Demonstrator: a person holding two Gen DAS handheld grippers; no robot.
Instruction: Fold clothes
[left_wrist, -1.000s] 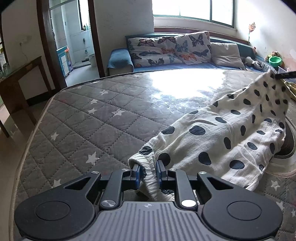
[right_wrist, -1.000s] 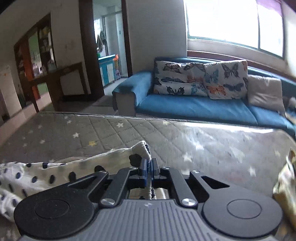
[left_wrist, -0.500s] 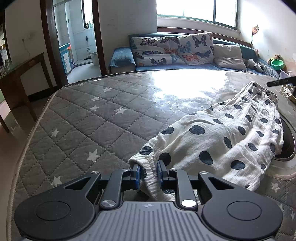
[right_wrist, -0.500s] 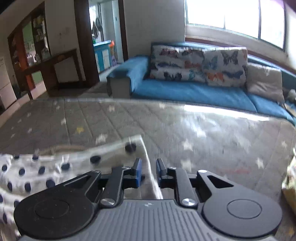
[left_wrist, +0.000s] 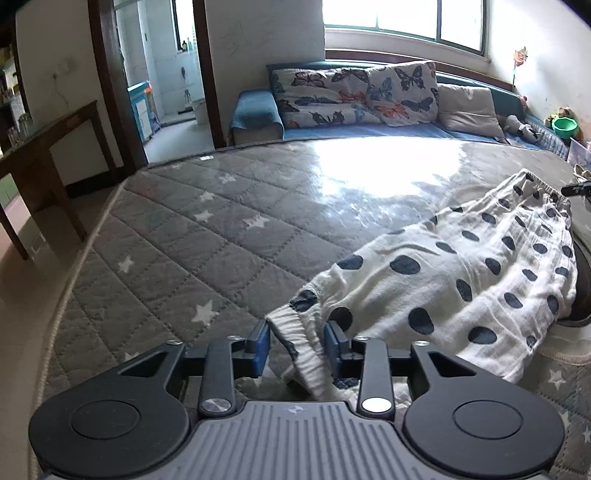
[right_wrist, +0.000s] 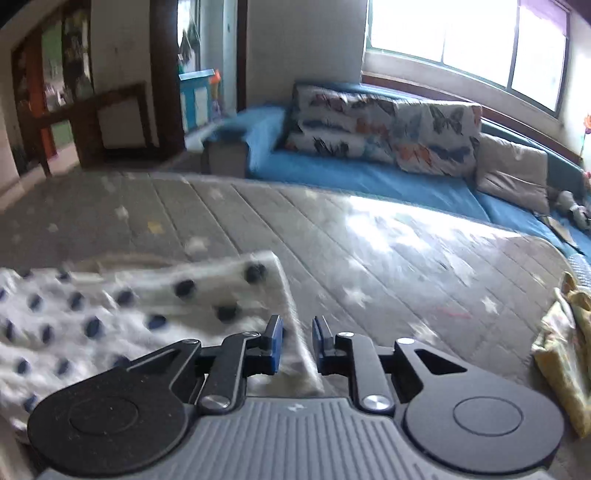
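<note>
White shorts with dark polka dots (left_wrist: 461, 273) lie flat on the grey star-quilted mattress (left_wrist: 229, 229). In the left wrist view my left gripper (left_wrist: 297, 345) is open, its blue pads either side of the elastic waistband corner, not clamping it. In the right wrist view the shorts (right_wrist: 122, 314) lie to the left, blurred. My right gripper (right_wrist: 297, 345) is open, with the cloth's edge between the jaws but loose. The right gripper's tip (left_wrist: 576, 189) shows at the far edge of the shorts.
A blue sofa (left_wrist: 369, 125) with butterfly cushions stands beyond the mattress. A yellow patterned cloth (right_wrist: 565, 350) lies at the mattress's right side. A dark wooden table (left_wrist: 40, 155) stands left of the bed, near a doorway.
Both grippers have opened and let go of the shorts. The right one had held its end raised; the cloth has dropped flat on the mattress.
</note>
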